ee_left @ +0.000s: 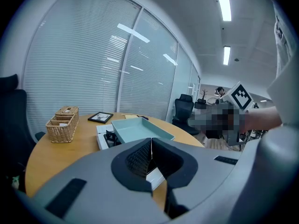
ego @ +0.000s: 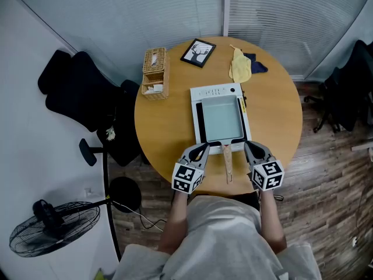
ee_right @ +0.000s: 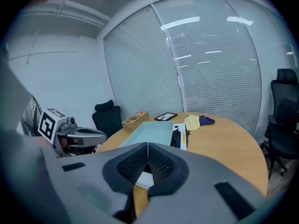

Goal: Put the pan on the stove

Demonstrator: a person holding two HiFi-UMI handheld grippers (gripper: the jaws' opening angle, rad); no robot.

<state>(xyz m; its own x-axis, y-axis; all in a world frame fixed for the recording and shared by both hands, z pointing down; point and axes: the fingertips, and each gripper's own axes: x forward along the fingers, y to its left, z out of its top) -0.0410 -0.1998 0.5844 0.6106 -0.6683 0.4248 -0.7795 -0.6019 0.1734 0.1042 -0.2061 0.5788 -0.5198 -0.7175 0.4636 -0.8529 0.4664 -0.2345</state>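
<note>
Bearing stove [ego: 215,90] and pan [ego: 221,120], the round wooden table [ego: 274,115] faces window blinds [ego: 145,10]; both hand-held grippers [ee_left: 151,156] [ee_right: 147,157] closed.

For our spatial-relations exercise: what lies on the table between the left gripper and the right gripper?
The pan's wooden handle lies between the left gripper and the right gripper, apparently touching neither. The head view shows this.

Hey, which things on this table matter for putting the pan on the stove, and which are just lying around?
Part of the job: teal pan, white stove beneath it.
Just lying about: wicker basket, picture frame, yellow cloth, dark blue cloth.
</note>
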